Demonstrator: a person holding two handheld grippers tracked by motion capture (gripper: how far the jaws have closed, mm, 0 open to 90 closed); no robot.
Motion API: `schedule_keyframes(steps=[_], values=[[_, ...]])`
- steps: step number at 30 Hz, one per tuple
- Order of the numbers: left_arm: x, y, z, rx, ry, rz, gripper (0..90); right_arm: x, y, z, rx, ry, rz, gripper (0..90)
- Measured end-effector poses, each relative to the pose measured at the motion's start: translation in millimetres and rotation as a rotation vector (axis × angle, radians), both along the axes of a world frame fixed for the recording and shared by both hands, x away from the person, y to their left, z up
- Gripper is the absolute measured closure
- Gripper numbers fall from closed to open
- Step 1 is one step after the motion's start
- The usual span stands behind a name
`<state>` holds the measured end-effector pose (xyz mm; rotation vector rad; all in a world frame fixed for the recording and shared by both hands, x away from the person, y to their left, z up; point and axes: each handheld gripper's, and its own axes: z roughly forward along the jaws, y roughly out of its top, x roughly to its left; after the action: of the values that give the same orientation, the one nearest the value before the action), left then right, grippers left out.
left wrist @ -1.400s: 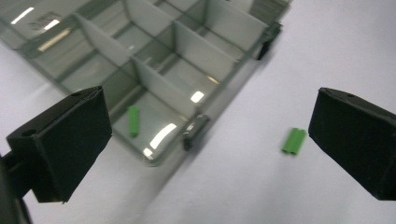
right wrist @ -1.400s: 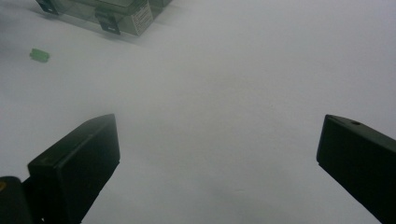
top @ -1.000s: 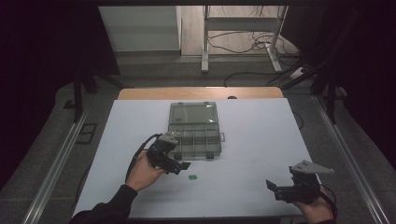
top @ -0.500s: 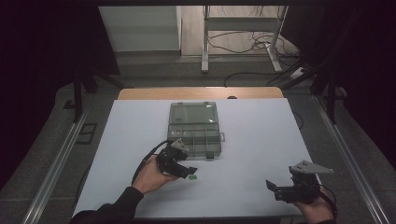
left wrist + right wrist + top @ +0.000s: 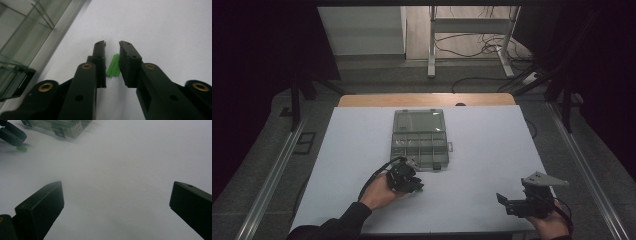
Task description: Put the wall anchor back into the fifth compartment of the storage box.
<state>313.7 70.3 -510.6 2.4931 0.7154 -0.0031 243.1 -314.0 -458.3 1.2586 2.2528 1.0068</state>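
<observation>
Left gripper view showed the left hand-held gripper [image 5: 111,43] angled down at the white worktop [image 5: 162,27], its two black jaws drawn close with a small green piece [image 5: 113,65] lying between them. The jaws had just been closing around it; the right jaw's pad sat against the piece's edge, while a thin gap remained on the left jaw's side, so the piece was bracketed and not yet pinched on both sides. The piece rested flat on the worktop, just beside the near edge of a clear plastic compartment box [image 5: 17,32], whose black latch showed at the lower left.

From the high view, the left hand-held gripper [image 5: 414,186] sat low over the worktop just in front of the box [image 5: 419,137], which lay with its lid open toward the far side. The right hand-held gripper [image 5: 507,200] was well apart, near the worktop's front right corner, its jaws spread wide over bare white surface with nothing between them.
</observation>
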Motion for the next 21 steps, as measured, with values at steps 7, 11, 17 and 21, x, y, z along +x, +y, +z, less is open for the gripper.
schedule_keyframes(steps=[7,11,17,21], values=[[1.0,-1.1,-0.5,0.021,-0.022,0.017,80.8,0.1,0.1,-0.1,-0.001,0.001,0.0,0.0],[1.6,1.0,-0.4,0.017,0.008,0.005,80.8,0.1,0.1,-0.1,-0.001,0.001,0.0,0.0],[-0.3,-1.3,-0.8,0.038,0.0,-0.017,80.8,0.1,0.2,-0.2,-0.002,0.002,0.001,0.0],[-1.2,-2.1,0.0,0.053,-0.012,-0.024,80.8,0.2,0.1,-0.1,-0.001,0.005,-0.001,0.0]])
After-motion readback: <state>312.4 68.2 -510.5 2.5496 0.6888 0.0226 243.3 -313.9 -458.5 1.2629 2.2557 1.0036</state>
